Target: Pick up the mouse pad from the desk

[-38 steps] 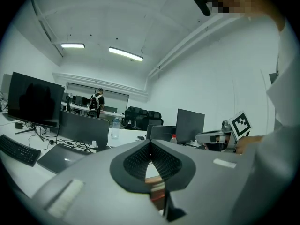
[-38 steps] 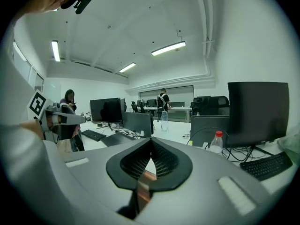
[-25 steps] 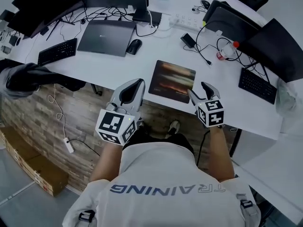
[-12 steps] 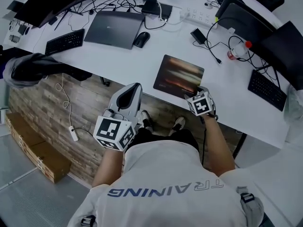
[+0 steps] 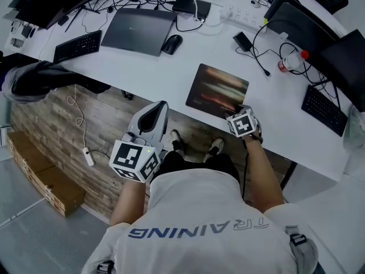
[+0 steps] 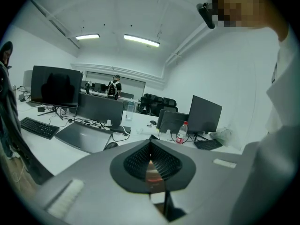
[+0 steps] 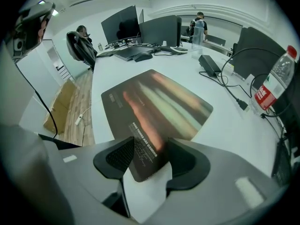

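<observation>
Right gripper point(image 7: 149, 150), jaws just closing but not yet pinching, straddles the dark streak-printed rectangular mouse pad's point(image 7: 159, 102) corner to lift it.

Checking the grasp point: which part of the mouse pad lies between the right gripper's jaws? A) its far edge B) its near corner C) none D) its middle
B: the jaws of the right gripper, which have just been closing, straddle the near corner of the mouse pad.
</observation>
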`<state>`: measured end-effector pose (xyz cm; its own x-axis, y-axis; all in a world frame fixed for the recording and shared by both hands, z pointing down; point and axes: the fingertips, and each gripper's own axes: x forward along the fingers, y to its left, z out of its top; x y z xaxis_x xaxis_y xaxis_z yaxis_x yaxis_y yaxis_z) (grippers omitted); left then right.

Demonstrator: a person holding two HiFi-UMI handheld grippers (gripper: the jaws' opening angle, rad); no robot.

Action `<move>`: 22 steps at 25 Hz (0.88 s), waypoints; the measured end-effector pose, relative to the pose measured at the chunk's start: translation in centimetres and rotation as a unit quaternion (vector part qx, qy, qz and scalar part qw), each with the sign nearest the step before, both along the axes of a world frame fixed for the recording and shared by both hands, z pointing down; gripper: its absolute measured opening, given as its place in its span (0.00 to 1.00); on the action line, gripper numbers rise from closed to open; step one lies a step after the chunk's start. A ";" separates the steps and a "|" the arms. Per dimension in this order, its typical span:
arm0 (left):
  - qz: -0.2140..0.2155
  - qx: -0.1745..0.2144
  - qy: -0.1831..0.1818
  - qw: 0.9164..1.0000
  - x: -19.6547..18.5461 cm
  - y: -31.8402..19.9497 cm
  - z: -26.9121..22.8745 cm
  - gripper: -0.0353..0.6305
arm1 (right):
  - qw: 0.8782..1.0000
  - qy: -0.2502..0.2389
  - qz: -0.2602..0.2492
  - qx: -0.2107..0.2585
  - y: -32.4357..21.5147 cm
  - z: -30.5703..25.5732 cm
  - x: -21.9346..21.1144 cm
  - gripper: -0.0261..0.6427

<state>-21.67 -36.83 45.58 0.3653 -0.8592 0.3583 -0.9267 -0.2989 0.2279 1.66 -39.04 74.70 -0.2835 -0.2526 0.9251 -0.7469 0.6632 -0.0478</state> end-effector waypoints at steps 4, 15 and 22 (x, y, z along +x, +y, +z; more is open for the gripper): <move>0.006 -0.004 0.002 1.000 0.1 0.1 0.3 0.05 | 1.000 0.002 0.010 0.005 -0.2 -0.2 0.3 0.35; 0.014 0.015 0.024 0.999 -0.4 0.3 -1.8 0.05 | 0.998 -0.015 0.037 0.055 0.1 -2.5 -0.9 0.12; 0.020 0.039 0.029 0.999 -1.0 0.4 -3.1 0.05 | 0.988 -0.071 0.063 0.124 -0.9 -8.8 -2.1 0.11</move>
